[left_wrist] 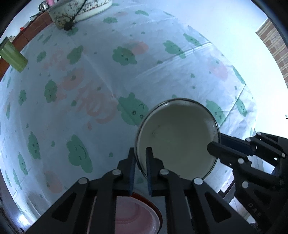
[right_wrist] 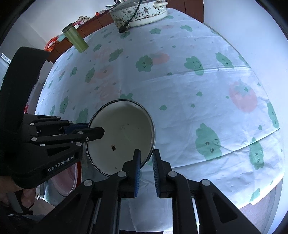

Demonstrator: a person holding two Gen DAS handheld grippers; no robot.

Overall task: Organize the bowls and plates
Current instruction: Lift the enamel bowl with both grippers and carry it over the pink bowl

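Left wrist: enamel bowl [left_wrist: 177,136] between both hand-held grippers

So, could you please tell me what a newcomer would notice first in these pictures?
Most striking is the white bowl in the middle, gripped at opposite edges of its rim by the left gripper and the right gripper, jaws shut on it. Under it spreads a pale tablecloth printed with green clouds. A pink bowl sits at the near edge, and a speckled pot stands far back.
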